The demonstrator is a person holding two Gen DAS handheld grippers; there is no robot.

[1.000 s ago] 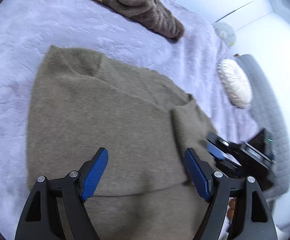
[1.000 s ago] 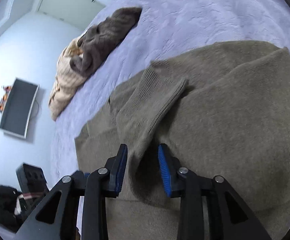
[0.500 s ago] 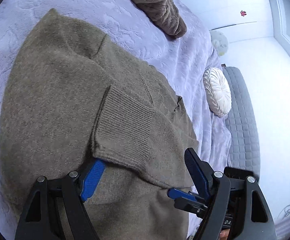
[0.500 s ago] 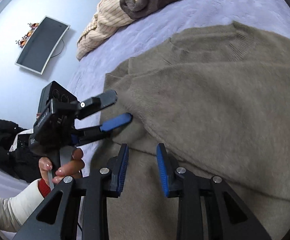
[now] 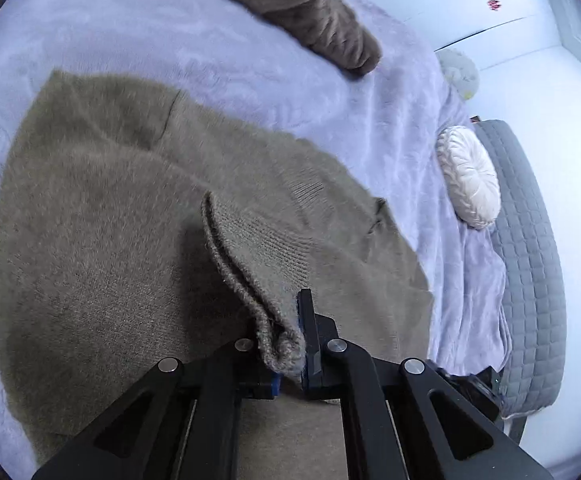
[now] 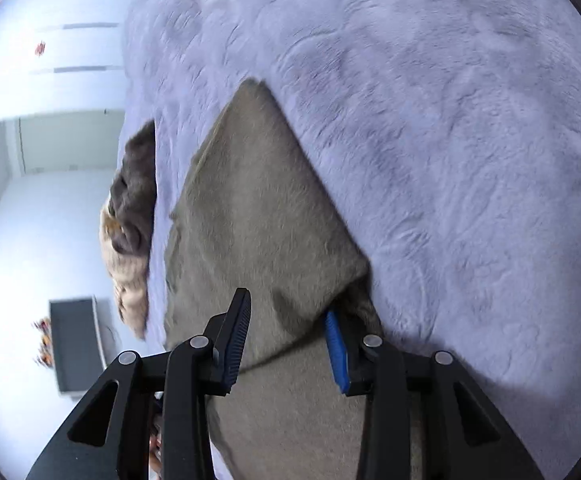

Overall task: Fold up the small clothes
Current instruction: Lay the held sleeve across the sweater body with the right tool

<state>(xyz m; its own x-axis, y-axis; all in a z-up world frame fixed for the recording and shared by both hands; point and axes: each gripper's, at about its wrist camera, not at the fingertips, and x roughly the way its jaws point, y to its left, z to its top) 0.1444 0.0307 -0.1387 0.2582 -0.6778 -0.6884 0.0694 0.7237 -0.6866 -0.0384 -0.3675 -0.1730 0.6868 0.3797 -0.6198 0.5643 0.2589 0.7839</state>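
An olive-green knit sweater point(image 5: 102, 248) lies spread on the lilac bedspread point(image 5: 170, 40). My left gripper point(image 5: 290, 344) is shut on the ribbed cuff of the sweater's sleeve point(image 5: 266, 252) and holds it lifted over the sweater's body. In the right wrist view the sweater point(image 6: 250, 220) lies under my right gripper point(image 6: 286, 344), which is open, its jaws on either side of a fold at the sweater's edge, with the right finger point(image 6: 336, 350) against the cloth.
A brown knit garment point(image 5: 314, 20) lies at the far side of the bed, over a cream striped one point(image 6: 130, 292). A white round cushion point(image 5: 470, 180) rests on a grey quilted cover point(image 5: 530, 240). The bed's edge falls away at the right.
My left gripper has shut on the sleeve cuff and lifted it. My right gripper has opened, let go and swung round to the sweater's edge.
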